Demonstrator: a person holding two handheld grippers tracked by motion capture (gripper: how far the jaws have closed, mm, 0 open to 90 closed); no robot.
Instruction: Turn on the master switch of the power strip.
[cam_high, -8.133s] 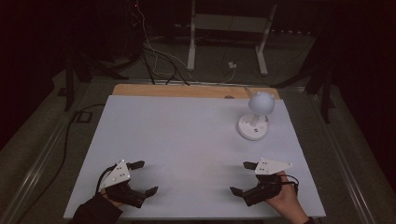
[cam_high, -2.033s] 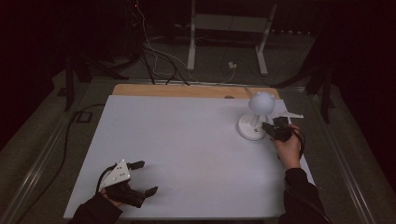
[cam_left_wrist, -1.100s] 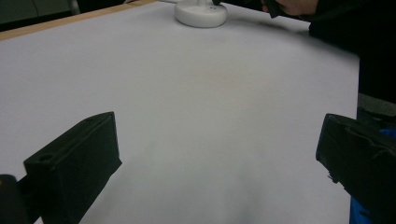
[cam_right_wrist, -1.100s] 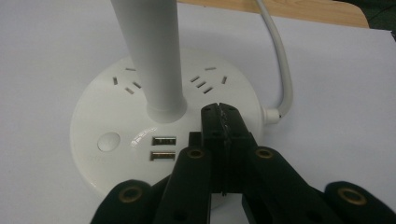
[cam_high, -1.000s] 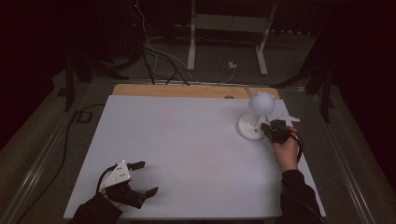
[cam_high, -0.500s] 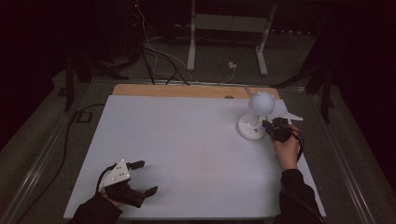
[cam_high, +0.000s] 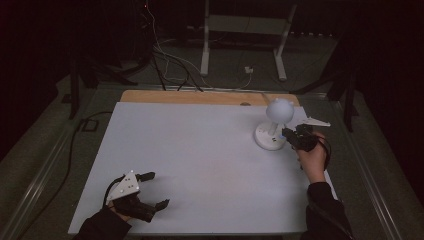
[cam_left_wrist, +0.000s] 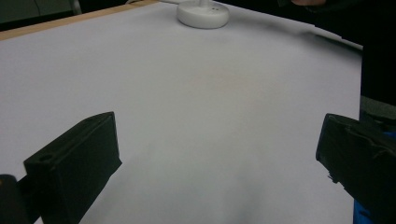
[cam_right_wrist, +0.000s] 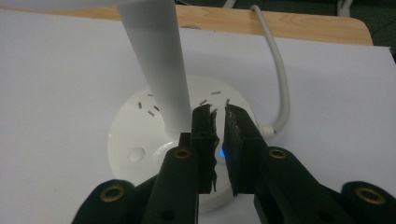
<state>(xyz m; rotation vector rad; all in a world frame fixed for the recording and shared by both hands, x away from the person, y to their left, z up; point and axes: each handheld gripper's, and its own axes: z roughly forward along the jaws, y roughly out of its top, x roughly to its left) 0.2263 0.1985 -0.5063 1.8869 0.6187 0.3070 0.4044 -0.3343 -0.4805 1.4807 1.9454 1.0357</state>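
My right hand (cam_high: 312, 159) reaches out over the far right part of the worktop (cam_high: 200, 150), forearm coming up from the near edge, wrist bent so that my right claw (cam_right_wrist: 218, 116) points at the lamp (cam_high: 274, 125). The claw's tips sit low, just above the lamp's round base (cam_right_wrist: 140, 140), right beside the foot of its white stem (cam_right_wrist: 154, 60). The jaws are nearly together, with only a narrow slit between them; they have just been parting a little, and nothing is caught between them. Through that slit a small blue light (cam_right_wrist: 220, 152) glows on the base. Whether the tips touch the base I cannot tell.

The lamp stands upright near the far right corner of the white sheet, its ball-shaped head (cam_high: 279, 109) over the stem, and its white cord (cam_right_wrist: 280, 79) curls off the back of the base toward the wooden edge (cam_right_wrist: 280, 23).

My left hand (cam_high: 117, 212) rests at the near left corner, well apart from the lamp. My left claw (cam_high: 152, 190) lies low over the sheet and points across the worktop toward the right, jaws spread wide with only bare white surface between them. From its own view the lamp's base (cam_left_wrist: 203, 14) sits far off at the top.
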